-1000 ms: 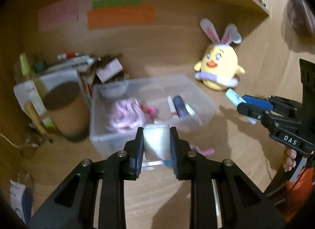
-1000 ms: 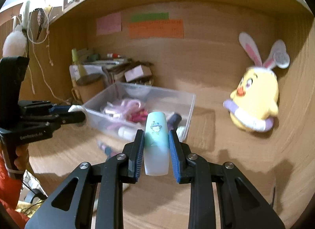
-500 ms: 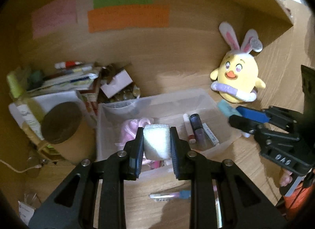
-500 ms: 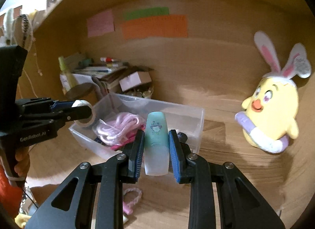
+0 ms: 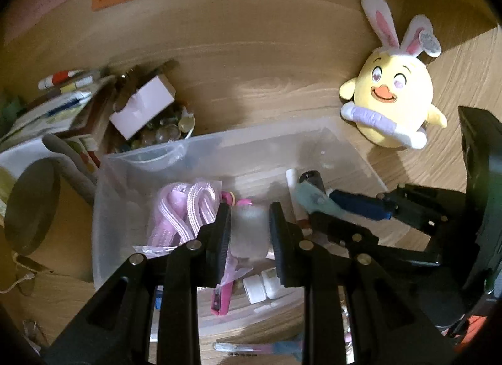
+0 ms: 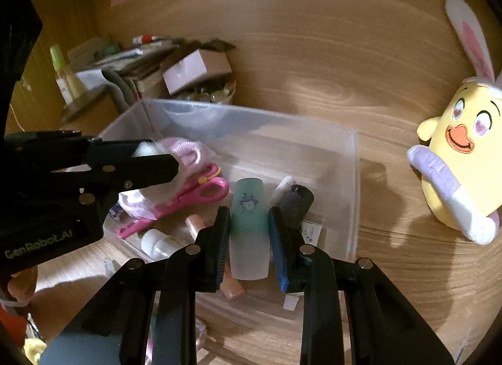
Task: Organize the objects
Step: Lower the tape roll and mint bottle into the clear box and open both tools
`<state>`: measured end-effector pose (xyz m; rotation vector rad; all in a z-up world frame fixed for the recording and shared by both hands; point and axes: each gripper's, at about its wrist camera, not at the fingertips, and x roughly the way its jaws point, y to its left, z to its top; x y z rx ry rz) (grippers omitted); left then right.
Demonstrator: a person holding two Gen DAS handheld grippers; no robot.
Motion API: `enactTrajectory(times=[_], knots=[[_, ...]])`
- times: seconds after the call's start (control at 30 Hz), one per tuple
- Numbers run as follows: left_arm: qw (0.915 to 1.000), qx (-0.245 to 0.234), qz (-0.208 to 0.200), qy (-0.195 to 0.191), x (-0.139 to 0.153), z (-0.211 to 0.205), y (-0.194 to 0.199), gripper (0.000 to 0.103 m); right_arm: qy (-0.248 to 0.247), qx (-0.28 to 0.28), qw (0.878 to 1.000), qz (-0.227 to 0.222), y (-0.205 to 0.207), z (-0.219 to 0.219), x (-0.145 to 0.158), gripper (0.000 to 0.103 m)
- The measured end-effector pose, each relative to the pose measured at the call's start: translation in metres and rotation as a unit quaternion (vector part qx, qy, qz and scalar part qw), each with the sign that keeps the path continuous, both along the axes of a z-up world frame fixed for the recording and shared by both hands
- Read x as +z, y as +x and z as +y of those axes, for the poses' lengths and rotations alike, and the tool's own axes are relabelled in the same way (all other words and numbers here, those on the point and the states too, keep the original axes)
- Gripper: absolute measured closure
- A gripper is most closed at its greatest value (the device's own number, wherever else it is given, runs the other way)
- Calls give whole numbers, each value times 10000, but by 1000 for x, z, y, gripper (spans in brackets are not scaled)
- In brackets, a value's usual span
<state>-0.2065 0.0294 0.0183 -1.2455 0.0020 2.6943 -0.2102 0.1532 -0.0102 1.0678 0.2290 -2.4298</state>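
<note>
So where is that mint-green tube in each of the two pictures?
Left wrist view: the mint-green tube is right of centre, clamped in the right gripper over the clear bin.
Right wrist view: the tube is bottom centre, upright between the jaws, in front of the bin.
Shared landmark: the yellow bunny-eared plush, at the right in both views.

Plush chick (image 6: 461, 161) cut off rightward
</note>
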Motion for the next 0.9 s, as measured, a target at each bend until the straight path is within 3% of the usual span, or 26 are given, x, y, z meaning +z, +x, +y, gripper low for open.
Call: enactTrajectory(times=[0.1, 0.17, 0.3, 0.37, 0.43, 0.6, 0.77, 0.9], knots=[[9999, 15, -50, 90, 0, -4, 0, 72, 69, 7, 10000, 50, 1, -2, 0, 80], [9999, 54, 10, 104, 4, -6, 3, 58, 40, 0, 10000, 14, 1, -1, 1, 80], [9996, 119, 253, 39, 17, -8, 16, 41, -69, 20, 10000, -26, 6, 3, 5, 77], [9988, 244, 432, -48, 26, -8, 28, 20, -155, 10, 9999, -11, 10, 7, 9, 72], [9976, 331, 606, -75, 32, -10, 38, 11, -240, -28, 9997, 47, 18, 13, 15, 66], [9965, 340, 761, -116, 38, -12, 65, 7, -366, -122, 9989, 279, 47, 31, 32, 51], [9967, 294, 741, -182, 28, -15, 94, 7, -403, -200, 9976, 531, 83, 44, 42, 48], [9978, 383, 498, -196, 7, -21, 116, 7, -519, -299, 9972, 444, 104, 48, 31, 48]])
